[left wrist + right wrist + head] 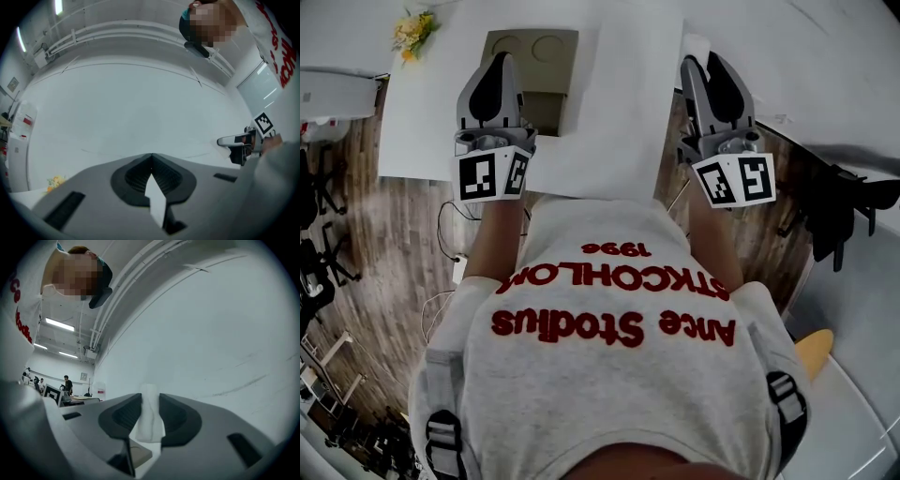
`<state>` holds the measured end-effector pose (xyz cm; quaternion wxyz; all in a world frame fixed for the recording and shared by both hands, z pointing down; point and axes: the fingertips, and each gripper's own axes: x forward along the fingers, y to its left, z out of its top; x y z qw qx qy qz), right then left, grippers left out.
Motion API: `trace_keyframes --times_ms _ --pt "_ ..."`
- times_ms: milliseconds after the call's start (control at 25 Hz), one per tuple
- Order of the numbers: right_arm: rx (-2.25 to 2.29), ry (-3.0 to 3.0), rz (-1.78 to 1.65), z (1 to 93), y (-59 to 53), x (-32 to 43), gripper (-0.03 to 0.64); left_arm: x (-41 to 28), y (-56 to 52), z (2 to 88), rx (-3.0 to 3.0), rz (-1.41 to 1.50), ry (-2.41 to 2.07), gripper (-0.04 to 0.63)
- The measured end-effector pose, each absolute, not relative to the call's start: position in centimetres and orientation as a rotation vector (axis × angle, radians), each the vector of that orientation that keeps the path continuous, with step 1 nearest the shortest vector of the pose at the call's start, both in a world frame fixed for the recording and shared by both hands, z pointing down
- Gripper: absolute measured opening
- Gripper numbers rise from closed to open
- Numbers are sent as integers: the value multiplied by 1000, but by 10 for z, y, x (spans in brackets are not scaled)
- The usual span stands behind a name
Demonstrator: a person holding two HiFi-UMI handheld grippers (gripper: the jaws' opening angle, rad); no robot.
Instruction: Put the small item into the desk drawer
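- The right gripper [149, 405] has its jaws closed partway onto the small white item [149, 420]. The item stands upright between the two dark pads and touches both.
- In the head view that gripper is at the right edge of the white bench [422, 131]. The item at its tip is to the right of the drawer [530, 47] and apart from it, not inside.
- The drawer is open, with a tan inside that shows two round shapes side by side.
- The left gripper [151, 157] has its jaws together at the tips, with nothing between them. It is held over the bench just in front of the drawer.
- Each gripper carries a cube with black-and-white square markers: the left cube [492, 173] and the right cube [736, 178]. They bear patterns only, no words.
- The person's grey shirt [609, 394] has red print that is upside down in the head view. "1996" is clear, the line under it looks like "STOCKHOLM", and the largest line looks like "Acne Studios", though its letters are not all certain.
- Yellow flowers [412, 28] lie at the far left corner of the bench.
- A white object with a red label [26, 122] appears in the left gripper view, too small to read.
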<state>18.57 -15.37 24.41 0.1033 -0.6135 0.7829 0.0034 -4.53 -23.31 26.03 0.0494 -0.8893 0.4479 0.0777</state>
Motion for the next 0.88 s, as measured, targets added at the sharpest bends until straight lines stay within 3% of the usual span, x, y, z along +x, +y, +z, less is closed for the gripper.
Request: trace_keyframes --times_ms 880 --pt "-1368 2634 -104 270 -208 70 120 -162 -208 278 -2440 155 1786 8"
